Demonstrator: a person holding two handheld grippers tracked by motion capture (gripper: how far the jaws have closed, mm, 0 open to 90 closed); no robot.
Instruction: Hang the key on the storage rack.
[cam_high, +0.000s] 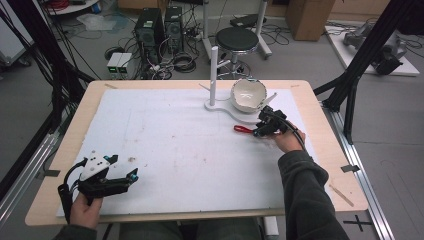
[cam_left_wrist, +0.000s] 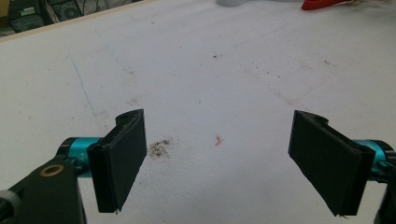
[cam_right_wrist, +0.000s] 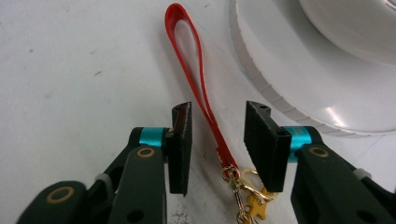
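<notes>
The red strap (cam_right_wrist: 196, 79) lies flat on the desk (cam_high: 165, 135) beside the white stand (cam_right_wrist: 280, 79). The right tool (cam_right_wrist: 218, 140) straddles it, jaws partly open, not yet pinching. Close squarely above the clasp (cam_right_wrist: 243, 186). The left tool (cam_left_wrist: 217, 158) rests wide open, empty.

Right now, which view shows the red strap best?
Right gripper view: the red strap lies full-length between the right gripper jaws, gold clasp visible. High view shows a small red loop; left gripper view a clipped red edge.
</notes>
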